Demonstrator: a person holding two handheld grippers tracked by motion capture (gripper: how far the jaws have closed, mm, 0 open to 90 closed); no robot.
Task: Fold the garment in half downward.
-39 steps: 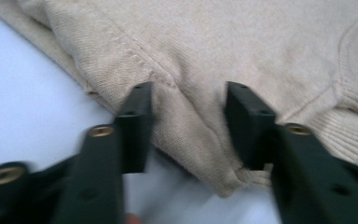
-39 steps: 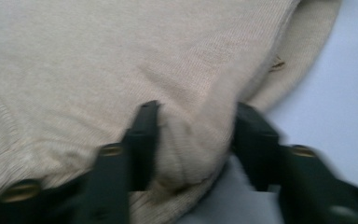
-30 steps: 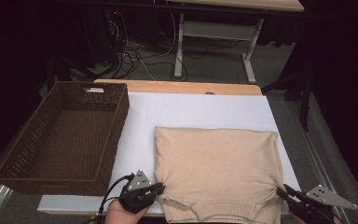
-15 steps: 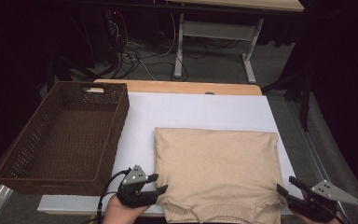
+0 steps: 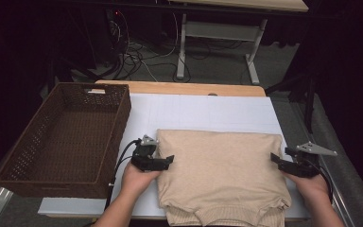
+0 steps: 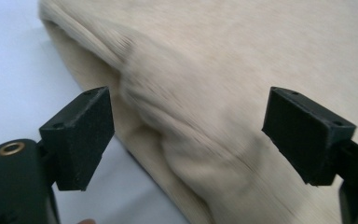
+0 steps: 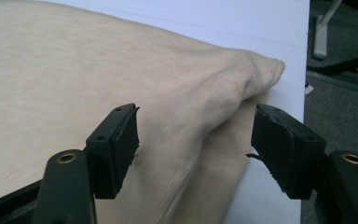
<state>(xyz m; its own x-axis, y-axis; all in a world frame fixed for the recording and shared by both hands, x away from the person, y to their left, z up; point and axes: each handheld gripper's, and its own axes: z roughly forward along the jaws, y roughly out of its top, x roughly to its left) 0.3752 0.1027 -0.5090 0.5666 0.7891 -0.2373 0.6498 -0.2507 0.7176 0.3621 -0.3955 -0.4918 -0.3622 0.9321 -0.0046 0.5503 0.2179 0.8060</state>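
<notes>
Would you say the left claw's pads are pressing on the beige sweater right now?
Apart. In the left gripper view the left claw stands open, having just been opening, with the beige sweater edge between the pads and clear gaps on both sides.

Black grippers (image 5: 168, 160), brass-ringed screw holes

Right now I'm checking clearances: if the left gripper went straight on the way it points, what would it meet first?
Most likely the sweater. The left gripper, jaws just opened, points at its folded left edge, which bulges between the open jaws, pads apart from it. How small the gap is cannot be told.
</notes>
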